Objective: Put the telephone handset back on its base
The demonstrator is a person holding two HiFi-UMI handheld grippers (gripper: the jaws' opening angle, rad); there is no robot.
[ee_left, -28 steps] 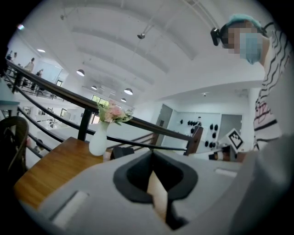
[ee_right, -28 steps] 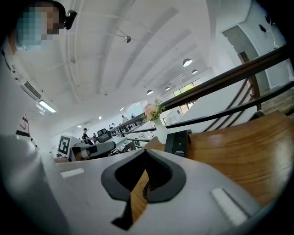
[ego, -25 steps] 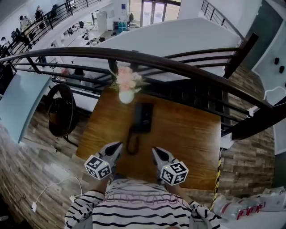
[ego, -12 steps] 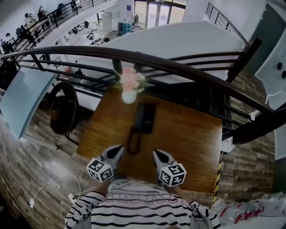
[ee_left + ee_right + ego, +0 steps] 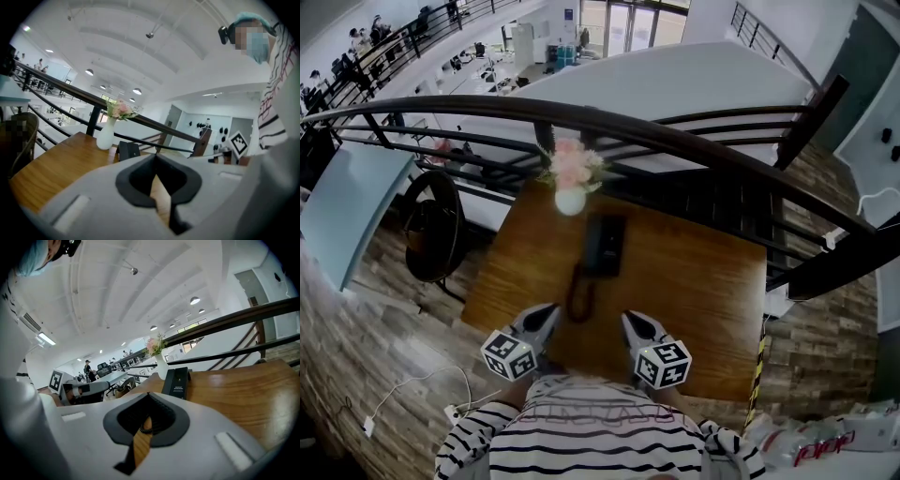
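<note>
Left gripper (image 5: 551, 308) and right gripper (image 5: 626, 317) side by side low over the near edge of the table (image 5: 703, 291), tips toward the far side. Jaws of each closed together, nothing clamped between them; only a sliver of wood visible through each slot.

Telephone (image 5: 609, 239) well ahead of both grippers, past mid-table and just short of the vase (image 5: 569, 201). Handset (image 5: 593, 248) seemingly along the left part of the base; seating in the cradle unclear at this size. Coiled cord (image 5: 577, 300) looped from the phone's near end back toward the grippers, its end between the two tips.

Surface: brown wooden top with visible grain, glossy under the ceiling lights in the right gripper view. Behind it a dark curved railing (image 5: 675, 139) at a balcony edge, with an open office level below: desks, chairs, small distant figures. White vaulted ceiling with round lamps. Floor (image 5: 375, 319) of wood planks round the table, a thin white cable (image 5: 405, 392) loose on it at the left. Dark round-backed chair (image 5: 431, 230) left of the table. Striped top (image 5: 600, 445) of the person at the bottom edge.

Count: two grippers, two marker cubes (image 5: 506, 353), one telephone, one cord, one white vase of pink flowers (image 5: 574, 164), one table, one chair beside it.
</note>
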